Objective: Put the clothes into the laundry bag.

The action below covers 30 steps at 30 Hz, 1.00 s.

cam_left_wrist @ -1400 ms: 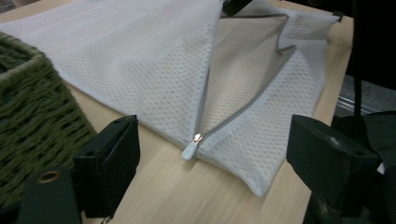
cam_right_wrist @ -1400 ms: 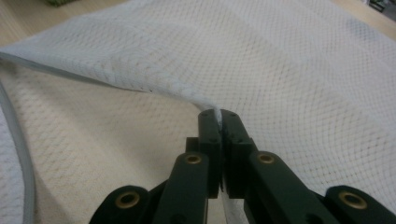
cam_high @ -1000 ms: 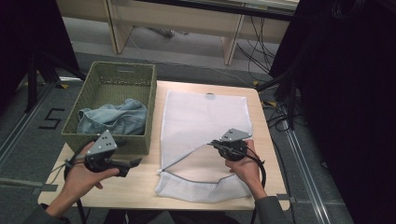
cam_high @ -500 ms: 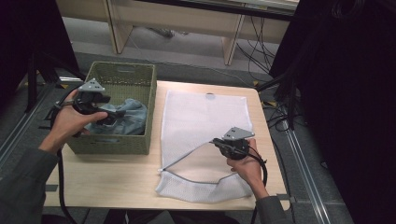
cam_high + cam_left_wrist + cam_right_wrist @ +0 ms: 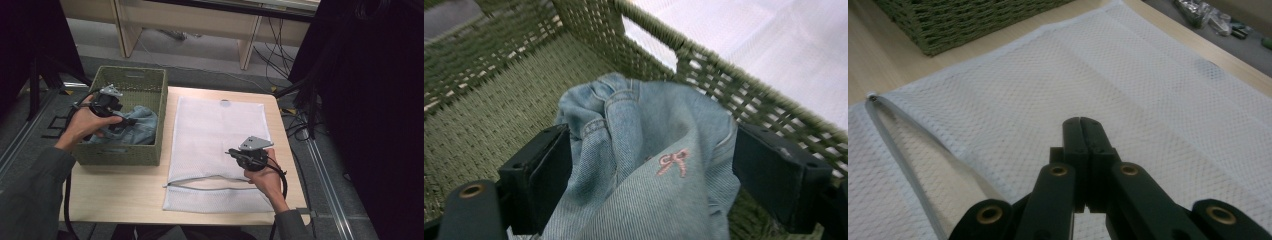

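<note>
The left gripper [image 5: 644, 165], in the basket [image 5: 152, 95] at 9 o'clock, stands wide with the jeans [image 5: 649, 150] bunched between its jaws, not yet clamped. Risk: a shallow bite drops them, or denim snags the weave. The right gripper [image 5: 1082, 125], jaws pressed together, appears to pinch the mesh bag [image 5: 215, 125] near the zip at 5 o'clock; a slip there collapses the mouth.

A rough woven basket [image 5: 499, 105], soft blue denim cloth [image 5: 649, 165], a fine white mesh bag [image 5: 1128, 85], matt black plastic jaws and a smooth pale wood worktop [image 5: 115, 192] are seen.
</note>
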Each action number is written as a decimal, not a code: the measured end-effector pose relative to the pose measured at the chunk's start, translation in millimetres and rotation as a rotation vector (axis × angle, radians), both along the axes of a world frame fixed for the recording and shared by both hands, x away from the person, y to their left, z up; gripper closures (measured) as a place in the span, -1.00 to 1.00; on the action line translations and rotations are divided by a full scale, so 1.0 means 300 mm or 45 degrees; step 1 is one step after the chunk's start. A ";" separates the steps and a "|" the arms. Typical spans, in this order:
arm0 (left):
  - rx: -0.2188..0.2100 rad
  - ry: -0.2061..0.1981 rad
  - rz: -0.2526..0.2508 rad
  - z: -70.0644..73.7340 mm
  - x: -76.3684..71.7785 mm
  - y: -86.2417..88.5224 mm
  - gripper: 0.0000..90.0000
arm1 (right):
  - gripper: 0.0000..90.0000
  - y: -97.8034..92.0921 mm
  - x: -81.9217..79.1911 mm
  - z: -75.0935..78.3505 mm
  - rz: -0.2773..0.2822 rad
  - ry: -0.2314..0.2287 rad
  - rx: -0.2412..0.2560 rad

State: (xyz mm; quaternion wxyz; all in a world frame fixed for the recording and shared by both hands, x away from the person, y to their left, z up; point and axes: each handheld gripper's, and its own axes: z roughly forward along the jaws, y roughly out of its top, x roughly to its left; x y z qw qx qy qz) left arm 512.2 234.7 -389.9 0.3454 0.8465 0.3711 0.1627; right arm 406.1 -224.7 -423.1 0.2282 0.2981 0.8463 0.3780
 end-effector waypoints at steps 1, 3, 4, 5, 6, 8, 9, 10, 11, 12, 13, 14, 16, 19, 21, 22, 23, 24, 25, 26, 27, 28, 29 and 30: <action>0.005 0.011 -0.009 -0.008 0.007 -0.002 -0.65 | 0.98 0.002 -0.003 -0.003 0.019 0.033 0.005; 0.039 0.048 -0.049 -0.027 0.022 -0.004 -0.65 | 0.88 0.001 -0.012 -0.016 0.046 0.067 -0.029; 0.039 0.048 -0.049 -0.027 0.022 -0.004 -0.66 | 0.88 0.001 -0.012 -0.016 0.046 0.067 -0.029; 0.034 0.053 -0.053 -0.036 0.025 -0.005 -0.66 | 0.81 -0.001 -0.011 -0.024 0.066 0.092 -0.042; 0.032 0.060 -0.055 -0.041 0.026 -0.005 -0.65 | 0.73 -0.002 -0.012 -0.032 0.079 0.131 -0.052; 0.048 0.099 -0.076 -0.059 0.029 -0.007 -0.65 | 0.59 -0.002 -0.010 -0.063 0.060 0.160 -0.057; 0.048 0.099 -0.076 -0.059 0.029 -0.007 -0.65 | 0.59 -0.002 -0.010 -0.063 0.060 0.160 -0.057; 0.072 0.099 -0.098 -0.079 0.036 -0.009 -0.65 | 0.51 -0.004 -0.007 -0.071 0.050 0.178 -0.058; 0.088 0.117 -0.100 -0.086 0.040 -0.010 -0.66 | 0.50 -0.005 -0.005 -0.073 0.049 0.181 -0.054; 0.088 0.117 -0.100 -0.086 0.040 -0.010 -0.67 | 0.50 -0.005 -0.005 -0.073 0.049 0.181 -0.054; 0.108 0.122 -0.106 -0.099 0.049 -0.013 -0.66 | 0.47 -0.004 -0.006 -0.074 0.045 0.181 -0.047; 0.115 0.143 -0.110 -0.102 0.054 -0.012 -0.67 | 0.46 -0.006 -0.006 -0.070 0.055 0.202 -0.058; 0.117 0.145 -0.107 -0.107 0.057 -0.013 -0.67 | 0.44 -0.006 -0.006 -0.070 0.057 0.209 -0.059; 0.133 0.182 -0.127 -0.122 0.069 -0.015 -0.68 | 0.41 -0.001 -0.007 -0.082 0.048 0.209 -0.041; 0.126 0.212 -0.137 -0.135 0.076 -0.020 -0.68 | 0.38 0.000 -0.005 -0.088 0.048 0.216 -0.036; 0.126 0.230 -0.148 -0.143 0.080 -0.022 -0.69 | 0.35 -0.003 -0.005 -0.084 0.054 0.242 -0.050; 0.125 0.241 -0.163 -0.151 0.084 -0.025 -0.70 | 0.32 -0.003 -0.006 -0.084 0.046 0.245 -0.048; 0.120 0.251 -0.171 -0.164 0.090 -0.036 -0.75 | 0.23 0.000 -0.003 -0.094 0.020 0.211 -0.015; 0.119 0.262 -0.179 -0.172 0.095 -0.041 -0.79 | 0.19 -0.001 -0.003 -0.094 0.014 0.214 -0.012; 0.118 0.276 -0.172 -0.182 0.097 -0.048 -0.83 | 0.16 -0.002 -0.003 -0.095 0.013 0.217 -0.012; 0.118 0.294 -0.173 -0.195 0.101 -0.055 -0.86 | 0.14 -0.002 -0.004 -0.096 0.013 0.224 -0.012; 0.129 0.307 -0.187 -0.208 0.103 -0.061 -0.91 | 0.10 -0.005 -0.005 -0.092 0.023 0.247 -0.032; 0.141 0.318 -0.194 -0.220 0.105 -0.069 -0.97 | 0.07 -0.002 -0.006 -0.098 0.017 0.236 -0.025; 0.158 0.321 -0.191 -0.229 0.105 -0.076 -1.00 | 0.05 0.000 -0.006 -0.104 0.020 0.231 -0.017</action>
